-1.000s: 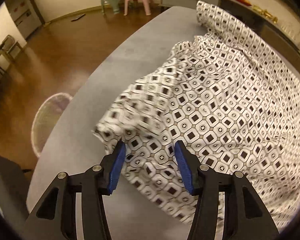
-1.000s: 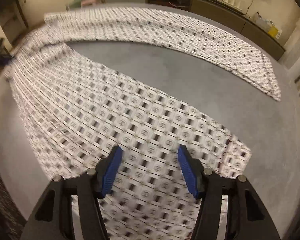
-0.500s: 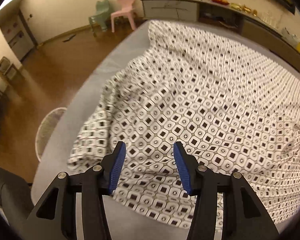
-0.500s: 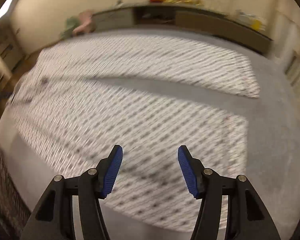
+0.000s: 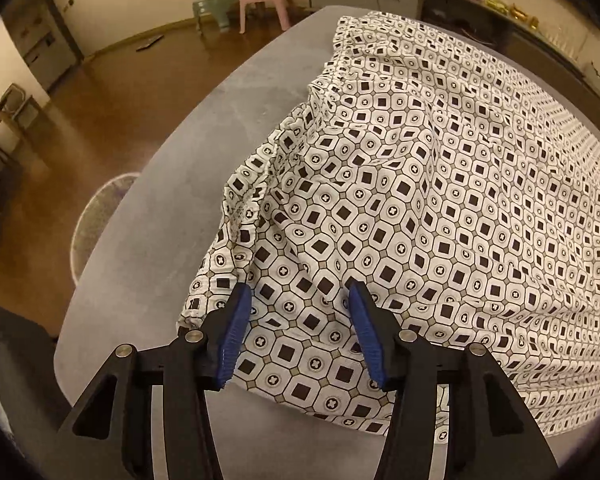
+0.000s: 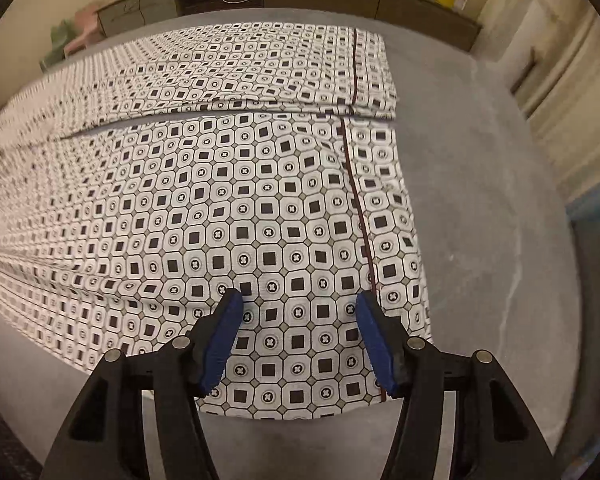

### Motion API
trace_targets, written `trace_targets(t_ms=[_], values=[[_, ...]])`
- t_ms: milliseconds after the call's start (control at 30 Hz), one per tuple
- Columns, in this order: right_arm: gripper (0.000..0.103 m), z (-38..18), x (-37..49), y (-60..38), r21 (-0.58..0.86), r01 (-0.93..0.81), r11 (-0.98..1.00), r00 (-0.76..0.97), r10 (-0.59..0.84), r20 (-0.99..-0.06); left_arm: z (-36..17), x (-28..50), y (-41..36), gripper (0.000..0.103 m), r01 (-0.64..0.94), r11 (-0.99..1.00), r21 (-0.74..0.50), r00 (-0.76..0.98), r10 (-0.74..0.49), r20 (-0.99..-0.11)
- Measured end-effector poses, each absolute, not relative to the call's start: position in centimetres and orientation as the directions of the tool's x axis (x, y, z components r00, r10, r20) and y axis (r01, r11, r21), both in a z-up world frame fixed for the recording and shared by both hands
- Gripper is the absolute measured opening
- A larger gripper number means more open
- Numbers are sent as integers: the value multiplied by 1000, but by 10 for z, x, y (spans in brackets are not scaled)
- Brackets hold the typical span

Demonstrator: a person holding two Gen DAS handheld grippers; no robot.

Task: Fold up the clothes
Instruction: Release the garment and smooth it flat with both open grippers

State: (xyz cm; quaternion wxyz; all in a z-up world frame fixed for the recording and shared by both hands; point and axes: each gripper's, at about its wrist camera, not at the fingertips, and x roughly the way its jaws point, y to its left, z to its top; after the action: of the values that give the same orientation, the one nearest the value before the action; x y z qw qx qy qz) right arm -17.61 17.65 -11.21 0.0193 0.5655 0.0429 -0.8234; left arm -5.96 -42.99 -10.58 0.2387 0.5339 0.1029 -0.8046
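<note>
Your left gripper [image 5: 296, 334] hangs open over the gathered waistband end of the patterned pants [image 5: 420, 208], gripping nothing. Your right gripper [image 6: 298, 338] is spread open too, above the hem end [image 6: 384, 240], spread across the grey table [image 6: 480, 200].

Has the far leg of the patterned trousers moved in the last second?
Yes. The far leg now lies against the near leg; the bare grey table between them has gone.

Warm, dim indoor light, strong fisheye bending and dark vignette at edges; patterned garment [image 6: 260, 208] sharp centrally, smeared toward its left end; soft shadows.
</note>
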Motion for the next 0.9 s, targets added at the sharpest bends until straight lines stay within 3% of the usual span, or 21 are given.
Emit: trace_targets(t_ms=[133, 267, 433, 533, 567, 667, 733, 900], values=[[59, -79, -155, 155, -16, 125, -992, -447, -42, -894, -109, -55, -426, 54, 474, -872, 123, -294, -289, -911], [59, -82, -147, 125, 9, 223, -975, -385, -97, -918, -111, -50, -419, 57, 421, -884, 203, -262, -333, -906], [60, -71, -113, 132, -61, 294, -954, -332, -42, -942, -95, -45, -393, 58, 374, -830, 415, -245, -520, -819], [60, -57, -97, 139, -147, 249, -957, -367, 48, -929, -62, -54, -354, 56, 347, -864, 365, -393, -488, -780], [60, -47, -95, 138, -123, 239, -963, -394, 20, -919, -52, -58, -340, 56, 331, -878, 346, -439, -468, -767], [60, -26, -89, 116, -10, 269, -963, -435, -112, -893, -51, -92, -269, 57, 129, -974, 185, -522, -225, -822], [60, -28, -85, 96, 21, 320, -947, -420, -162, -893, -65, -120, -213, 57, -14, -987, 160, -515, -130, -847], [60, -82, -133, 108, -14, 375, -927, -392, -145, -908, -105, -197, -201, 56, -63, -974, 219, -460, -166, -872]])
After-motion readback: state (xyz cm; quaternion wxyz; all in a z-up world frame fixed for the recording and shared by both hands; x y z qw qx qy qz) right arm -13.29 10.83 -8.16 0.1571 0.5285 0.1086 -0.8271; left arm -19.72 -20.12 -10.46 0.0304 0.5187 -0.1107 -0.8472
